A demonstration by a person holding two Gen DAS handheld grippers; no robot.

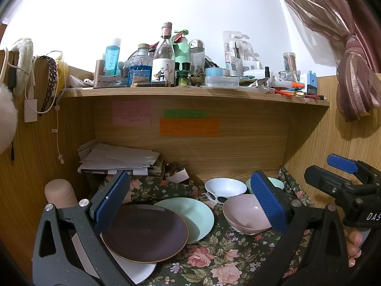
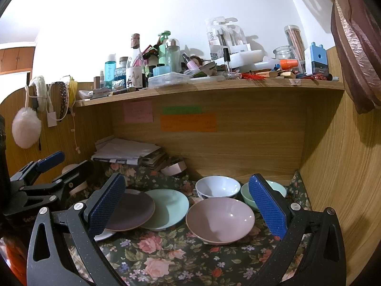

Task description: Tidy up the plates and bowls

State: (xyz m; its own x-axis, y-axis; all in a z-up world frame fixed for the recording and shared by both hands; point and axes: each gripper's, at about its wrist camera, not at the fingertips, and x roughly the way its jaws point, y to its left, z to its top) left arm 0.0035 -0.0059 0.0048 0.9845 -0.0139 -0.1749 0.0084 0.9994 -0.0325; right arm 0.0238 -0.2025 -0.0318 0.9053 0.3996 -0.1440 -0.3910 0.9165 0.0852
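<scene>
Floral cloth (image 2: pixel 166 257) | glossy round pink bowl (image 2: pixel 220 219) | matte brown plate (image 2: pixel 133 212)

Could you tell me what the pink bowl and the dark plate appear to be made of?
The pink bowl looks like glazed ceramic or melamine: smooth and glossy, with small bright highlights inside. The dark plate looks like matte-glazed stoneware, a dull purple-brown face with a paler rim; plastic cannot be ruled out.

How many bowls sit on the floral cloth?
3: pink bowl nearest, white spotted bowl behind it, mint bowl at right, partly hidden by a tong pad. No others seen.
</scene>
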